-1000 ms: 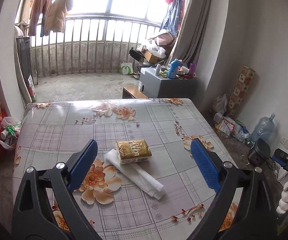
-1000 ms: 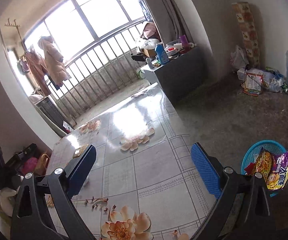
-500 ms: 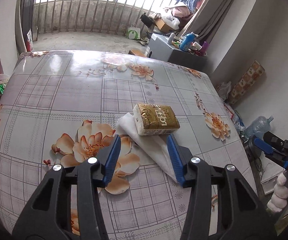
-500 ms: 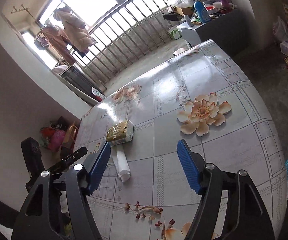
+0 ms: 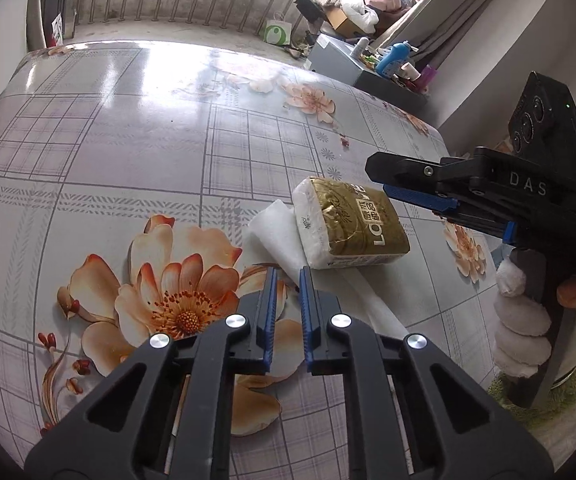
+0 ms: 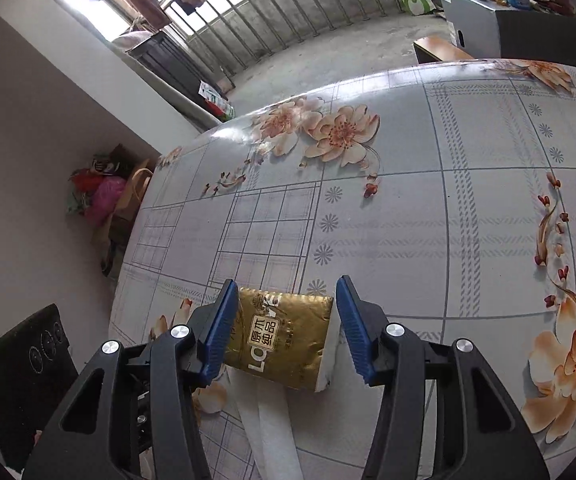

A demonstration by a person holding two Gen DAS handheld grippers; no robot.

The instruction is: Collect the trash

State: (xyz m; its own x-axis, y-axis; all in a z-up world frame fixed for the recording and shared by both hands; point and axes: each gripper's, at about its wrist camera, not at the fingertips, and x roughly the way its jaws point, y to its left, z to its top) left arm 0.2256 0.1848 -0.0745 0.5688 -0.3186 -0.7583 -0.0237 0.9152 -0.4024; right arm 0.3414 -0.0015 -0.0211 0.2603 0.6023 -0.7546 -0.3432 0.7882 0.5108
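Note:
A gold tissue pack [image 5: 352, 220] [image 6: 279, 336] lies on the flowered table [image 5: 127, 140] [image 6: 428, 220], resting on one end of a white folded paper strip [image 5: 275, 232] [image 6: 267, 428]. My left gripper [image 5: 288, 276] is low over the table. Its jaws are closing with only a narrow slit left, and the tips are at the strip's near edge. I cannot tell whether the strip is pinched. My right gripper [image 6: 283, 312] [image 5: 400, 184] straddles the pack, one pad on each side. Its jaws are closing and the right pad is a sliver away from the pack.
A gloved hand [image 5: 524, 332] holds the right gripper at the table's right edge. A grey cabinet [image 5: 352, 64] [image 6: 488, 24] with bottles stands beyond the table by the balcony railing. Bags [image 6: 103, 196] sit on the floor at the left wall.
Both grippers came down toward the pack. The right one swung in from the table's right edge to straddle it. Both pairs of jaws narrowed, the left almost fully.

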